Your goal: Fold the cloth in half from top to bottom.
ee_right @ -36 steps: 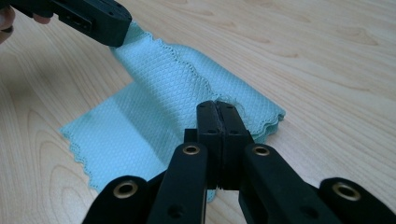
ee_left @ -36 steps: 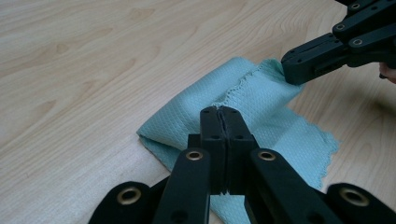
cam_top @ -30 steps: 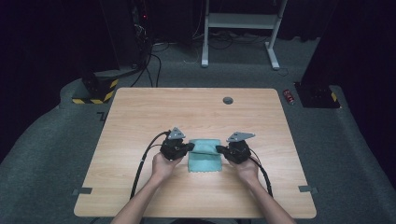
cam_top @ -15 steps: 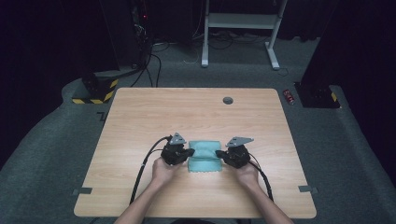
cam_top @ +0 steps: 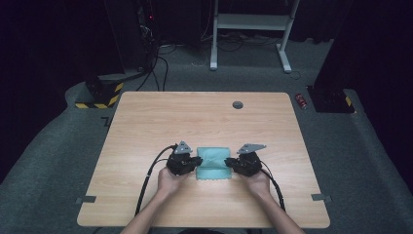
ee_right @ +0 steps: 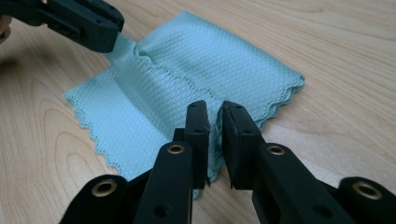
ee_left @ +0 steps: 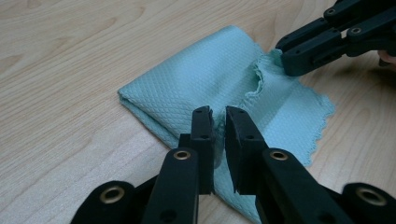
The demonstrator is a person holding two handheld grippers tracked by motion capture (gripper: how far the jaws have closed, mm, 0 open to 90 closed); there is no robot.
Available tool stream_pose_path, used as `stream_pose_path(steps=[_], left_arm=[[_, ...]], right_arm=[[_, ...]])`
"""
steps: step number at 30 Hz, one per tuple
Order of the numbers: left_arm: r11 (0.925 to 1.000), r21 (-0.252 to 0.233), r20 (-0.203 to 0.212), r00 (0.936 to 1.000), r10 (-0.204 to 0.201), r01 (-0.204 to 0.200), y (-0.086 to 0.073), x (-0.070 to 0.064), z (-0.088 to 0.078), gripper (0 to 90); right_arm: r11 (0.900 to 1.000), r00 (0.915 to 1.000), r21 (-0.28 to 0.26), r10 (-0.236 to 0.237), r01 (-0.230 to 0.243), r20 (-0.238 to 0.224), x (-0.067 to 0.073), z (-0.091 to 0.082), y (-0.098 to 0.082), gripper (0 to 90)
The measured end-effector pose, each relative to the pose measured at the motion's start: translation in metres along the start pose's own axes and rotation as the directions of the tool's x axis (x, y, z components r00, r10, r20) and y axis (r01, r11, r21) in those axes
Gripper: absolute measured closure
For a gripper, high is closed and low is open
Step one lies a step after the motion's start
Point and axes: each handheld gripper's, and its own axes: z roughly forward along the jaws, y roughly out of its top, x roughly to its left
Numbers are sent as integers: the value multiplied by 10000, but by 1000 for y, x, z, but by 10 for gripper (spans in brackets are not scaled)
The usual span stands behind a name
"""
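Item: folded teal microfibre cloth (cam_top: 213, 164), diamond-weave texture, scalloped stitched edges, lying flat on the wooden counter (cam_top: 195, 117) between the two hand-held grippers. Left gripper (ee_left: 218, 122): black, two jaws, a narrow gap showing between them; the jaws have just been opening, and the cloth's near edge lies under and between their tips, with no clear pinch visible in the left gripper view. In the high view this left gripper sits at the cloth's left edge, touching it, with its cable looping back toward the person's forearm. Right gripper (ee_right: 215, 116): black, same build, jaws likewise parted by a narrow gap and just opening; the cloth's scalloped edge runs beneath their tips, slack rather than clamped. In the high view it meets the cloth's right edge. Relative to the left gripper's jaws, the cloth spreads ahead, its folded thick edge off to the left, its single-layer flap beyond to the right, where the other gripper's tips rest at a raised wrinkle. Relative to the right gripper's jaws, the cloth spreads ahead and to the left, the opposite gripper's tips at its far corner. Also on the counter: a small dark round disc (cam_top: 237, 104), well beyond both grippers near the far edge.
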Motion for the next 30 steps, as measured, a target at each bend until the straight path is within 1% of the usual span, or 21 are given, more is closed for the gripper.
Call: stream_pose_path(steps=[2,4,5,9,10,11,13,16,20,23,26,28,30], left_arm=[[9999,117,66,10000,-56,55,-1,0,1,842],[9998,194,139,9999,-44,41,-1,0,2,872],[9997,222,174,9998,-47,43,-1,0,2,880],[9998,207,328,9995,16,-23,-1,-4,-1,885],[9998,193,349,9994,76,-82,-1,-6,-2,885],[9995,224,366,9991,191,-199,-1,-7,-3,885],[9993,244,391,9988,282,-292,-2,-10,-4,886],[9987,335,411,9985,368,-382,-6,-11,-5,887],[9984,437,398,9986,334,-352,-14,-13,-6,887],[9987,441,414,9988,250,-268,-19,-15,-6,885],[9984,470,452,9986,287,-309,-22,-16,-6,873],[9987,452,499,9985,222,-245,-23,-17,-8,842],[9995,269,507,9986,175,-189,-23,-18,-11,813]], right_arm=[[10000,10000,-5,75,-75,8,0,0,1,838],[9999,9999,9,-109,109,-12,1,0,1,888],[9999,9999,54,-163,163,-27,2,-1,1,893],[9992,9992,33,-394,394,-65,6,-4,0,894],[9988,9988,26,-485,486,-104,7,-5,-1,894],[9987,9987,19,-503,504,-108,8,-7,-2,894],[9985,9983,17,-556,556,-152,10,-8,-3,894],[9975,9974,46,-698,699,-168,13,-9,-5,894],[9951,9952,206,-966,969,-131,16,-10,-10,890],[9960,9963,279,-848,852,-171,15,-12,-15,880],[9964,9965,314,-783,792,-280,14,-14,-18,834],[9969,9968,299,-722,732,-330,15,-17,-20,809],[9977,9971,148,-662,667,-366,15,-21,-21,790]])
